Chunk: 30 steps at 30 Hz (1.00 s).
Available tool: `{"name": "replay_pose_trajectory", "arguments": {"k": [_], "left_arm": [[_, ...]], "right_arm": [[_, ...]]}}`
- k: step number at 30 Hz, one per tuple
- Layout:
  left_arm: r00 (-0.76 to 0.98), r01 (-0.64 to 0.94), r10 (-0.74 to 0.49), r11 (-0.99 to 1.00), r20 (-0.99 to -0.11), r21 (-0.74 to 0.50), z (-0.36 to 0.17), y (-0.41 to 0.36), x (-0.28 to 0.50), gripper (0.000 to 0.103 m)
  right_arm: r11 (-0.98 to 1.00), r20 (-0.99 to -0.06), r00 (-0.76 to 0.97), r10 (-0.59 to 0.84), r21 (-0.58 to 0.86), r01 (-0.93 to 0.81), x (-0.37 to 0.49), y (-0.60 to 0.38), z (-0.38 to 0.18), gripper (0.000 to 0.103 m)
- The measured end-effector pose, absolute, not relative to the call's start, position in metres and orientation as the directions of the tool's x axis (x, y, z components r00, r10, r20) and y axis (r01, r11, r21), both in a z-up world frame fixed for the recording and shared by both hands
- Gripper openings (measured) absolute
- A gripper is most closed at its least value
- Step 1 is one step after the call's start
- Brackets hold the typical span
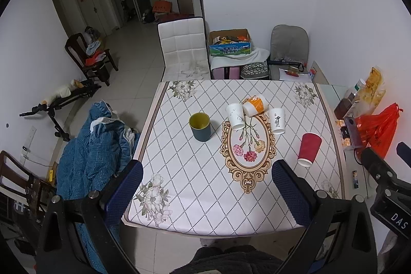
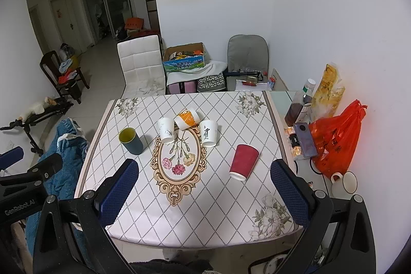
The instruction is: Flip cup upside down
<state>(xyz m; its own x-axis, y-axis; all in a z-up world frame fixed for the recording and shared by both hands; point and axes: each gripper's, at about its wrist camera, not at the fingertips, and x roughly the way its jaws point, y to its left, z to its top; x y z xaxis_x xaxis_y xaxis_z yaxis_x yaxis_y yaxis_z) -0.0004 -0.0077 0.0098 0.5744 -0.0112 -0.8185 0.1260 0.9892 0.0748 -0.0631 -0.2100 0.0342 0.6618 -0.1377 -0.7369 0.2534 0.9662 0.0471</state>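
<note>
Approach step judged, nothing grasped yet. Left gripper (image 1: 206, 181) and right gripper (image 2: 204, 179) held wide open, empty, above near table edge (image 2: 205, 238). Upright dark green mug (image 1: 200, 126) stands left of floral oval; side grasp, then inversion needed.

Even, cool indoor light fills both sharp fisheye views, leaving soft short shadows beside the cups on the table (image 1: 195, 197), a dim hallway at upper left, strongly bowed edges and black vignetted corners.
</note>
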Motion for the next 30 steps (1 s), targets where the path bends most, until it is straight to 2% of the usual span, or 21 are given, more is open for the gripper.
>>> {"name": "replay_pose_trajectory", "arguments": {"k": [30], "left_arm": [[0.582,0.127,-0.016,0.989,-0.813,0.072,0.019,-0.011,0.001,0.103]], "right_arm": [[0.968,-0.737,0.663,-0.132,0.049,0.247,-0.064,-0.21,0.032,0.103]]}}
